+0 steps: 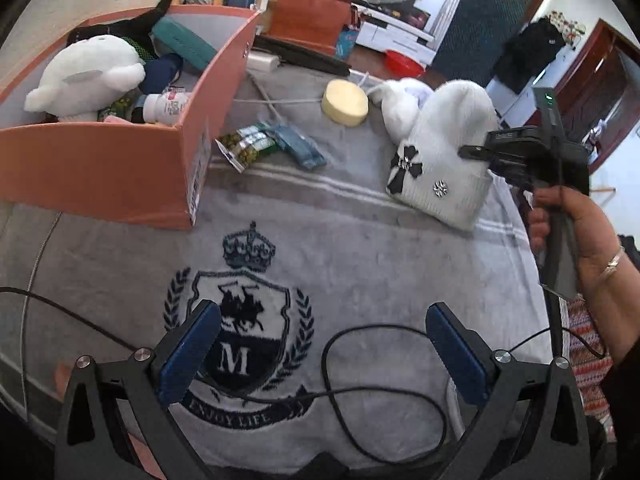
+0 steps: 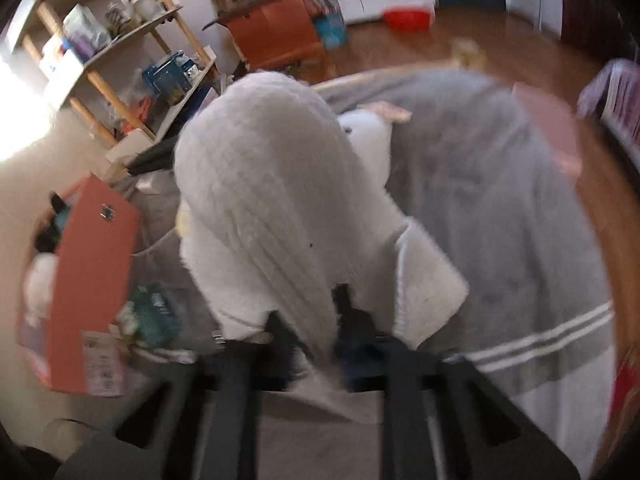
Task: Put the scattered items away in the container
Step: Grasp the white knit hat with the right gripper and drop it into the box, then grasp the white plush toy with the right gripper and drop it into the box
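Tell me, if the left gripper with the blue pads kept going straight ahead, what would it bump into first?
Probably the grey blanket, around its crest print. The open left gripper holds nothing; only a thin black cable lies before it.

Readable text: crest on the grey blanket only

Grey blanket (image 1: 360,248): dark crest with a crown, a large "M" on the shield, and a banner reading what looks like "ENJOY LIFE", partly crossed by a black cable (image 1: 384,392). White bottle (image 1: 166,108) label and orange box (image 1: 100,168) sticker: print too small to read.
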Demonstrator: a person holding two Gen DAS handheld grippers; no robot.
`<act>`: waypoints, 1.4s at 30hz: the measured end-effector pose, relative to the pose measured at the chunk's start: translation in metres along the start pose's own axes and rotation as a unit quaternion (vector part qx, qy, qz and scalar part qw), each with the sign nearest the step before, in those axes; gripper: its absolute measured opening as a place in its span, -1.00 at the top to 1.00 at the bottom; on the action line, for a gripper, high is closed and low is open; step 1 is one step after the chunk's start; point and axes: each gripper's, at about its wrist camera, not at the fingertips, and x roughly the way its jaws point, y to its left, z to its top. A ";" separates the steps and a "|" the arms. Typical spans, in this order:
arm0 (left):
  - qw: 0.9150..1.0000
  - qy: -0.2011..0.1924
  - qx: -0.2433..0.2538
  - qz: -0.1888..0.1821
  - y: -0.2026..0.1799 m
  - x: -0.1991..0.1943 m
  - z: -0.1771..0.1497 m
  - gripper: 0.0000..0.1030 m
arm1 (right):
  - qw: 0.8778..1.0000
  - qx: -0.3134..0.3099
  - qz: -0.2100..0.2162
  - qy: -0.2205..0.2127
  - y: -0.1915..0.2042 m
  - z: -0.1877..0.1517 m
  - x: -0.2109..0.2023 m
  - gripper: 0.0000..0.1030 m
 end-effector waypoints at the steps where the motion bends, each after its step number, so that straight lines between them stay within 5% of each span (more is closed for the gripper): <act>1: 1.000 0.006 -0.007 -0.006 0.001 0.002 0.001 -1.00 | 1.000 0.000 0.009 0.001 0.004 0.002 -0.010 0.84; 5: 0.998 0.039 -0.022 -0.033 0.000 0.005 -0.001 -1.00 | 0.997 -0.054 0.061 -0.009 0.060 0.019 -0.079 0.85; 12: 0.998 0.038 -0.021 -0.049 -0.003 -0.002 -0.006 -1.00 | 0.966 -0.157 0.201 -0.033 0.247 0.053 -0.210 0.85; 17: 0.997 0.044 -0.025 -0.055 0.004 -0.006 -0.009 -1.00 | 0.935 -0.154 0.320 -0.002 0.369 0.048 -0.219 0.75; 18: 0.997 0.046 -0.027 -0.053 0.005 -0.006 -0.009 -1.00 | 0.934 -0.152 0.322 0.005 0.382 0.045 -0.212 0.63; 20: 0.997 0.052 -0.034 -0.052 0.009 -0.004 -0.010 -1.00 | 0.944 -0.142 0.298 0.004 0.402 0.039 -0.194 -0.50; 21: 0.996 0.054 -0.038 -0.052 0.011 -0.004 -0.010 -1.00 | 0.954 -0.133 0.269 -0.002 0.405 0.035 -0.184 -0.63; 26: 0.995 0.061 -0.054 -0.053 0.016 -0.001 -0.011 -1.00 | 0.975 -0.102 0.194 0.026 0.364 0.036 -0.134 -0.50; 31: 0.995 0.070 -0.046 -0.053 0.009 0.005 -0.013 -1.00 | 0.994 -0.031 0.100 0.016 0.242 0.063 -0.102 -0.50; 37: 0.993 0.093 -0.036 -0.057 -0.002 0.017 -0.016 -1.00 | 0.997 0.072 0.004 0.041 0.103 0.071 -0.036 -0.80; 42: 0.993 0.103 -0.035 -0.050 -0.005 0.027 -0.016 -1.00 | 0.993 0.064 -0.088 0.047 0.061 0.077 0.020 -0.99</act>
